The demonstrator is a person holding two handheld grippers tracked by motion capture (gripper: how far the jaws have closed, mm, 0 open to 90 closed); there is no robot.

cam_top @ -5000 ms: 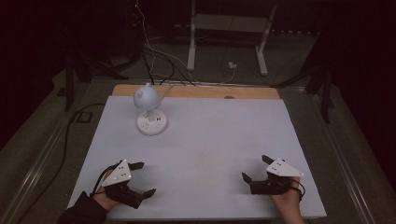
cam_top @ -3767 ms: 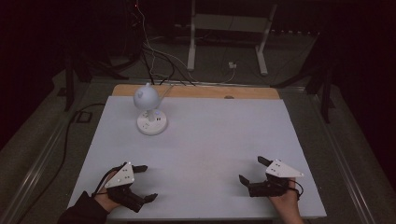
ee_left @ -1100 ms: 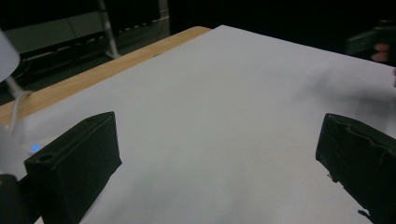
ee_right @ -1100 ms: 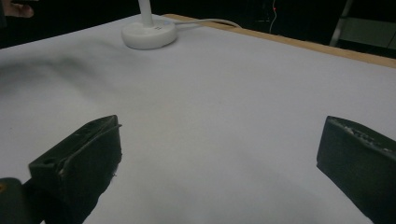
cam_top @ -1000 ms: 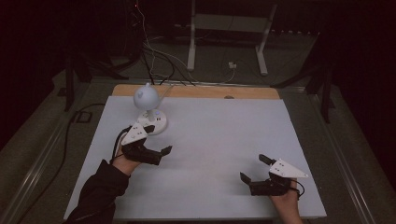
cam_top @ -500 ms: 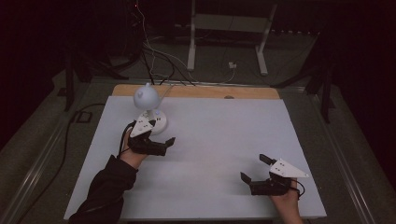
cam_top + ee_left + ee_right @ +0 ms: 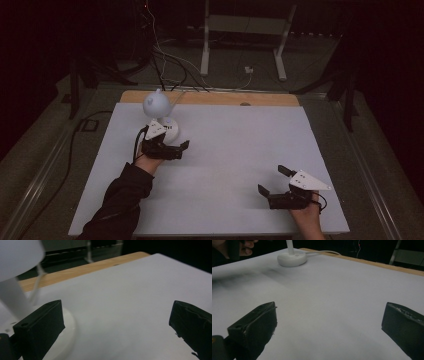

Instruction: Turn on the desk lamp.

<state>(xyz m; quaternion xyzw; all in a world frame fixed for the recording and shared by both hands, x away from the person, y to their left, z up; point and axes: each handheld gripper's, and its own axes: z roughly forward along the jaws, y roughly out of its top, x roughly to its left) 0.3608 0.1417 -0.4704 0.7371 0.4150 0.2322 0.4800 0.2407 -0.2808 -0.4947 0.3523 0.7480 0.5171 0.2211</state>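
In the high view, a white desk lamp (image 7: 161, 117) is seen standing at the far left of a white table top (image 7: 240, 145), its round base (image 7: 170, 133) resting on the surface and its globe-shaped head (image 7: 156, 102) raised above it. A white cable (image 7: 210, 89) is led from the lamp over the wooden strip (image 7: 210, 98) at the table's far edge. The left gripper (image 7: 172, 145) is held just beside the lamp base, on its near side, with the jaws spread and nothing between them; a dark sleeve (image 7: 122, 200) is seen behind it. The right gripper (image 7: 272, 181) is held low over the near right part of the table, well apart from the lamp, its jaws wide and empty.

In the left gripper view, the two black jaws are seen far apart with bare table between them; the left one is set just in front of the lamp base (image 7: 67, 327), though contact cannot be judged. The blurred lamp head (image 7: 20, 257) is seen above.

In the right gripper view, the jaws are spread wide over bare white surface, and nothing is gripped. The lamp base (image 7: 292, 258) and the other hand (image 7: 235, 247) are seen far off at the upper left.
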